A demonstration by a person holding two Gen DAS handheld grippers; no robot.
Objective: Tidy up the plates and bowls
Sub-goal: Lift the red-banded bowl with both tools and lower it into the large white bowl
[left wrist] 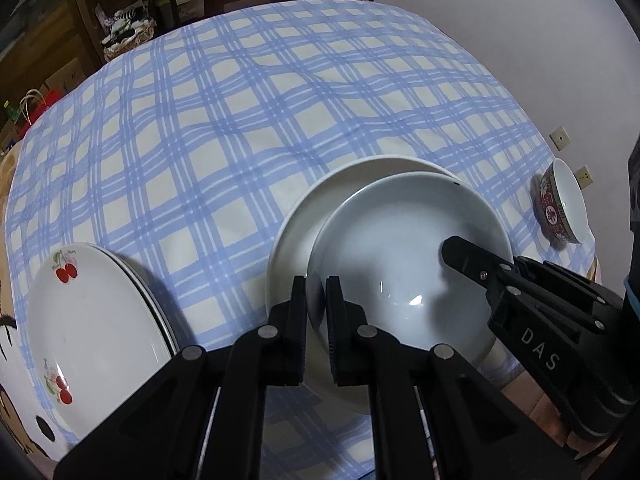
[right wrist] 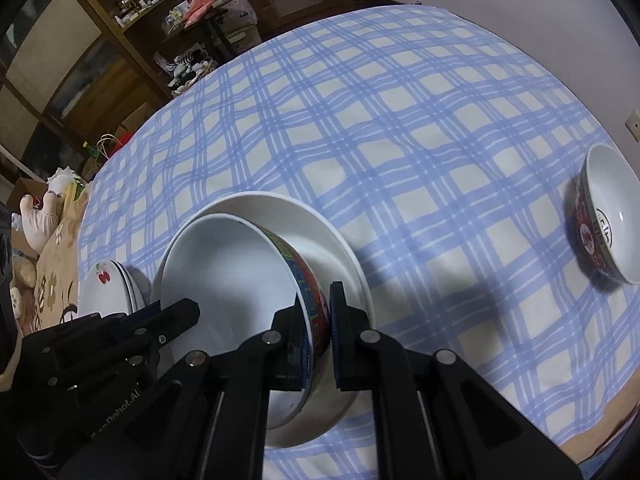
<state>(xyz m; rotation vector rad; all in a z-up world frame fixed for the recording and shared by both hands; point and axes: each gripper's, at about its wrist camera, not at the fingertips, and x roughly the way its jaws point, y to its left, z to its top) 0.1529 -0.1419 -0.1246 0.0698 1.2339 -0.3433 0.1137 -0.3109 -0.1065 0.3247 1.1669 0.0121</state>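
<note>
Over the white plate [right wrist: 352, 264], both tools [left wrist: 316, 308] [right wrist: 318, 320] clamp the bowl's [left wrist: 400, 240] opposite rims

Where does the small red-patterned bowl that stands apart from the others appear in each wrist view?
Left wrist view: the small red-patterned bowl sits at the far right edge, on the checked tablecloth, right of the big bowl both grippers hold.
Right wrist view: the same bowl is at the right edge, mid-height, well clear of the held bowl.
Shared landmark: the cherry-print plates, low on the left in both views.
</note>
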